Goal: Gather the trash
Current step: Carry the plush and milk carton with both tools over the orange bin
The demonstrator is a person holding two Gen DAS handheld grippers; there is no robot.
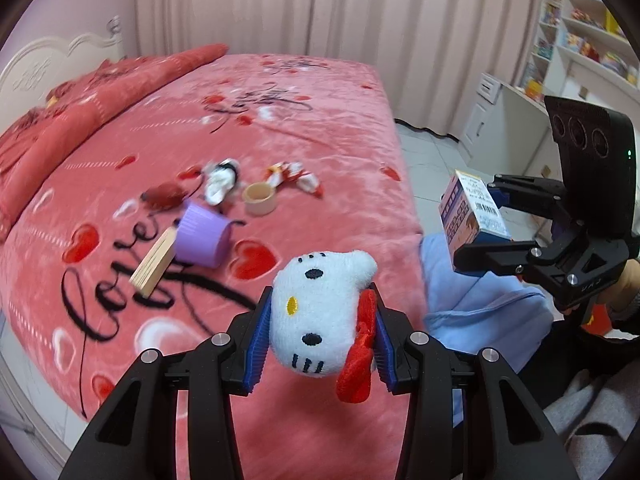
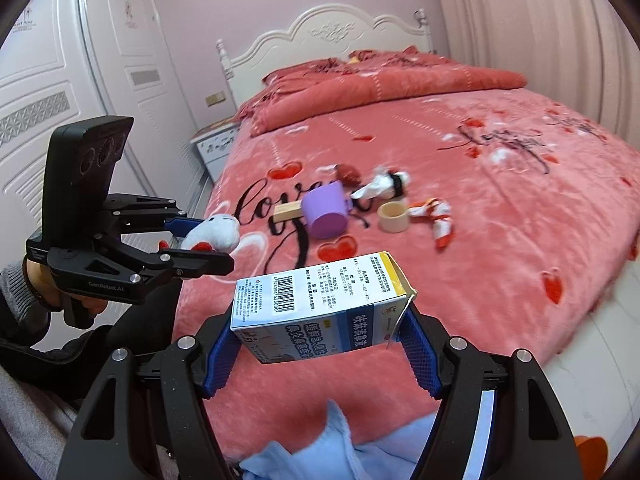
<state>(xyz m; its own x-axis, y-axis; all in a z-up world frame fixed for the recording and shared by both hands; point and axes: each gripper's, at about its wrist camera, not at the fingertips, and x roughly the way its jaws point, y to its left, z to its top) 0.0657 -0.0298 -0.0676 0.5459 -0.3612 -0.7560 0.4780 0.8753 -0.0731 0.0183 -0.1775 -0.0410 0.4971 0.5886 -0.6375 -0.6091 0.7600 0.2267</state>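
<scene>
My left gripper (image 1: 320,332) is shut on a white plush cat head with a red bow (image 1: 316,312), held above the near edge of the bed; the same plush cat head (image 2: 218,232) shows in the right wrist view. My right gripper (image 2: 320,344) is shut on a small printed carton (image 2: 320,300), which also appears as the carton (image 1: 472,212) at the right of the left wrist view. On the pink blanket (image 1: 280,128) lie a purple cup (image 1: 204,236) on its side, a wooden block (image 1: 154,264), a tape roll (image 1: 260,198) and crumpled wrappers (image 1: 294,176).
A light blue cloth (image 1: 480,312) hangs at the bed's near corner below both grippers. A folded red quilt (image 2: 380,84) and white headboard (image 2: 328,36) are at the far end. Wardrobe doors (image 2: 60,80), a nightstand (image 2: 216,144) and shelves (image 1: 580,48) surround the bed.
</scene>
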